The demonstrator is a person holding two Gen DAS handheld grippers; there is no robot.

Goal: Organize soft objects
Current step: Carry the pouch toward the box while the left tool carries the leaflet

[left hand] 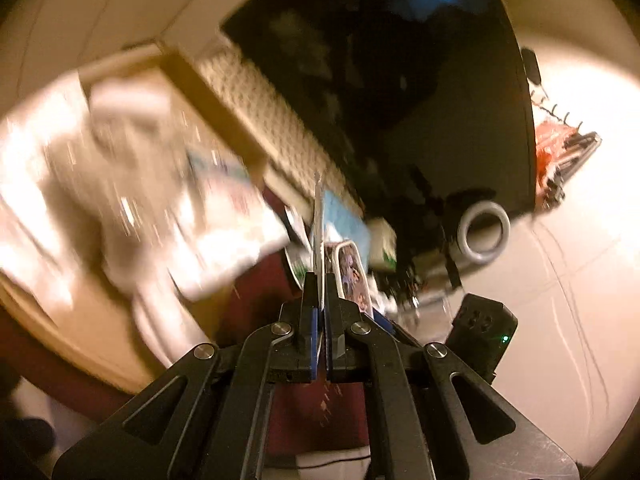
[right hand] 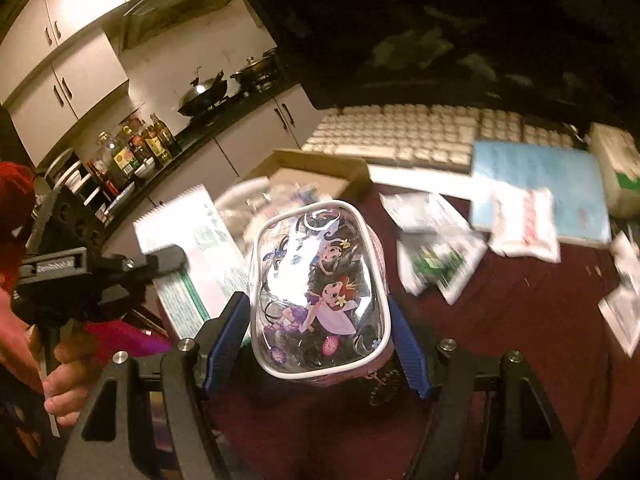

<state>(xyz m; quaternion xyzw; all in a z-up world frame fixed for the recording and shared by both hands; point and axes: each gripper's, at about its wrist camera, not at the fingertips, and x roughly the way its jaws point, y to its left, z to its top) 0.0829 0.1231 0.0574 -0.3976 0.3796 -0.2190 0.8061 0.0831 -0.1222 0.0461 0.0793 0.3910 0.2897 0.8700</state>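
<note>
My right gripper [right hand: 318, 308] is shut on a clear cartoon-printed pouch [right hand: 320, 292] with white piping, held upright between the blue pads above the dark red table [right hand: 520, 312]. My left gripper [left hand: 319, 280] is shut on a flat white sachet [left hand: 319, 220] with a serrated top edge, seen edge-on. In the right wrist view the left gripper [right hand: 176, 254] holds that sachet [right hand: 188, 248], white with green print, just left of the pouch. The pouch also shows in the left wrist view [left hand: 352, 276], just right of the left fingers.
A cardboard box [right hand: 320, 164] sits behind the pouch, blurred in the left wrist view [left hand: 208, 92]. A white keyboard [right hand: 400, 132], a blue pad [right hand: 536, 184], several loose sachets [right hand: 524, 224] and a green-white box [right hand: 618, 176] lie on the table. A tape roll [left hand: 484, 232] lies at right.
</note>
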